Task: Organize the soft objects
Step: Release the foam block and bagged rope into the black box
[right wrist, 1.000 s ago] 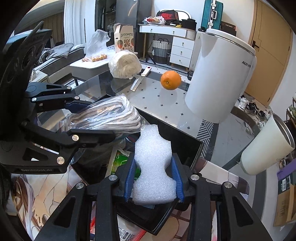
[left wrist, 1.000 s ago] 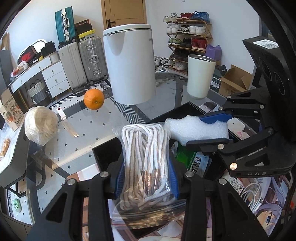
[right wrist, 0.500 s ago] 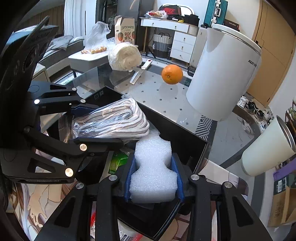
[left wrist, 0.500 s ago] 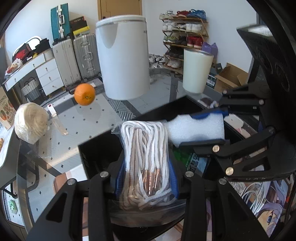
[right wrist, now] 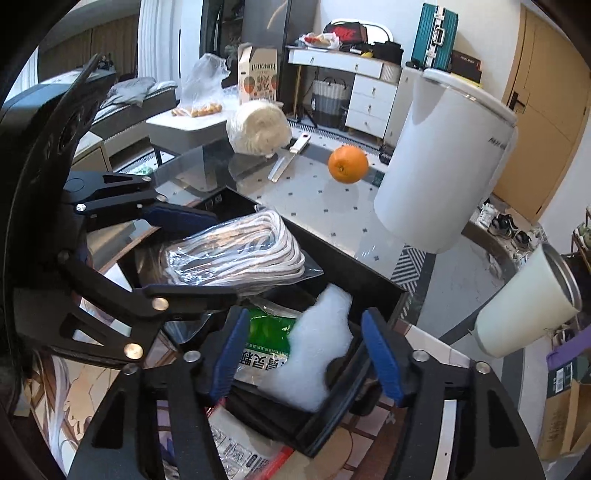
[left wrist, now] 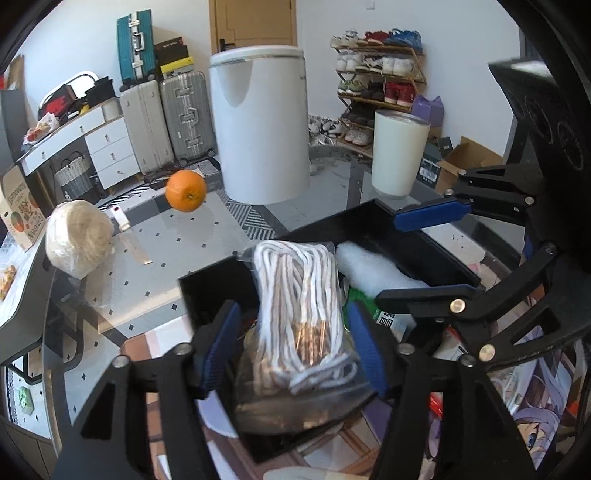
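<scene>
Now both fingers (left wrist: 293,345) apart, bin (left wrist: 218,275).

The foam (right wrist: 314,354) was motion-blurred and hid part of the green packet (right wrist: 264,332), whose print was too small to read, while the bagged cord (left wrist: 299,314) covered the black bin's (left wrist: 207,284) floor.

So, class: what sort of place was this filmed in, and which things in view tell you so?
Most likely a lived-in home, perhaps an entry or living area: a shoe rack full of shoes, suitcases by a wooden door, and a white chest of drawers.
</scene>
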Demonstrator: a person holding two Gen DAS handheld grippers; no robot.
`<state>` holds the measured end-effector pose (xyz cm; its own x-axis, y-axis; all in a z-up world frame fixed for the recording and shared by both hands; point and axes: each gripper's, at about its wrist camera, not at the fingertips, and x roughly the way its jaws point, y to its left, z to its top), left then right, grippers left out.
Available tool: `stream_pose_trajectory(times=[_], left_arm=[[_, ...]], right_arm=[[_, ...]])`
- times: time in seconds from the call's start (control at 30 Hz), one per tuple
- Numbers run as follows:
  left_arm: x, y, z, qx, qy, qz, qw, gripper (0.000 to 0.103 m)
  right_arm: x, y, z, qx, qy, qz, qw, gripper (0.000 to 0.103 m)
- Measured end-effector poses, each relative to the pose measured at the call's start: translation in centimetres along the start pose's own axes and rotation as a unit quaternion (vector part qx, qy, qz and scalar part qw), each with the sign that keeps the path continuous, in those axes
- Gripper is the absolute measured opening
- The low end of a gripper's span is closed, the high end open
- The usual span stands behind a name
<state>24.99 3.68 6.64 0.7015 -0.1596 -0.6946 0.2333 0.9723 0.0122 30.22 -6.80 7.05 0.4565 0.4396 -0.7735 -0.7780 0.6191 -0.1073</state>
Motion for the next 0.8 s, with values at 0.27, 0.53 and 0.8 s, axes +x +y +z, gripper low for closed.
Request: stream_pose_trajectory(times=[0.27,0.53,0.8], left_arm=[[-2.9,0.7,-1.2,-0.022,-0.031,0.021,0.999,0.09],[-4.9,0.2,-2.5,-0.041,-0.055,0.049,0.9964,0.103],[-6.9,-0.8,-4.3,-0.073,-0.078,0.066,0.9921,0.103]], right_arm=[[-2.9,0.5,-0.9,0.008,-0.027,-0.007,1.0,0.082],[-5.5,1.2,-2.3,0.027,-0.048,-0.011,0.998,0.097],[-8.1,1.4,-5.2,0.074,-0.077,0.002,0.994,0.102]])
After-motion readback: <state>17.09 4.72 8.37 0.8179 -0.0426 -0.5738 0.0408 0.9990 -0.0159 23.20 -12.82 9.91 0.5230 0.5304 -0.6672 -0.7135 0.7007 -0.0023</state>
